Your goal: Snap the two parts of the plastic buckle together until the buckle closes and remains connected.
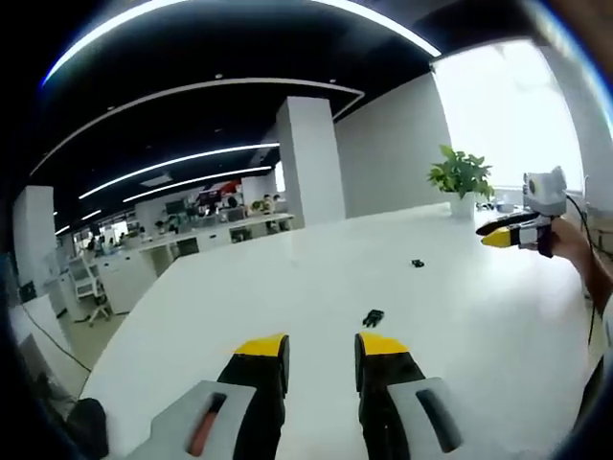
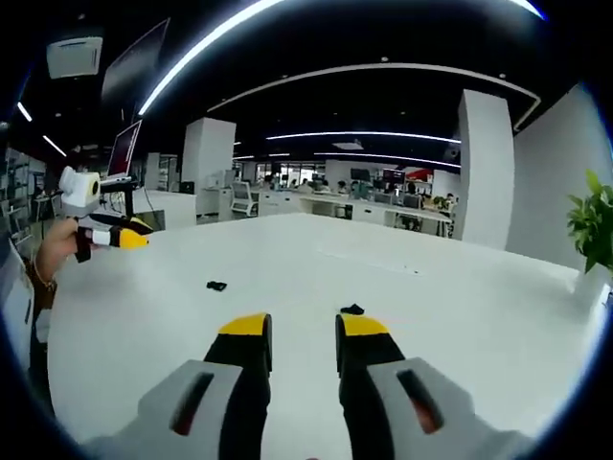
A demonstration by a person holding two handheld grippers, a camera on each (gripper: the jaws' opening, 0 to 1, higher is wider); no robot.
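In the left gripper view, the left hand-held gripper rises from the bottom edge, jaws parted and empty, above the white bench. One small black plastic buckle part lies just ahead at centre; the other black buckle part lies farther up. The right hand-held gripper, at right, looks nearly closed. In the right gripper view its jaws stand slightly apart, empty.

A white table carries two small black buckle parts, well apart.

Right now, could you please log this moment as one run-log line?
left gripper: open, empty | right gripper: open, empty | buckle part and second part apart on white table | not joined
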